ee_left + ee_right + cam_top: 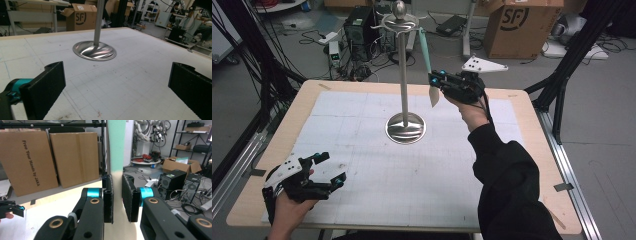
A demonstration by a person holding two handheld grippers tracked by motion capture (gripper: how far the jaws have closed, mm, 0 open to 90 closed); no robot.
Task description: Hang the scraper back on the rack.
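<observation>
A steel stand (403, 75) with a round base (405, 128) and a ring of hooks under its top knob rises from the middle of the white gridded mat. A spatula (426, 50) with a mint-green handle and a cream blade hangs tilted to the right of the pole, its upper end at the hooks. My right gripper (435, 81) is shut on the spatula (116, 147) where handle meets blade, with the pads (108, 200) pressed on both sides. My left gripper (332, 169) rests at the front left of the table, open with nothing between its jaws, facing the base (94, 50).
The mat (362, 120) covers most of the wooden table (532, 130). Beyond the far edge, a cardboard box (522, 27), a computer tower (359, 25) and loose cables lie on the floor. Black frame legs (562, 85) stand by the right edge.
</observation>
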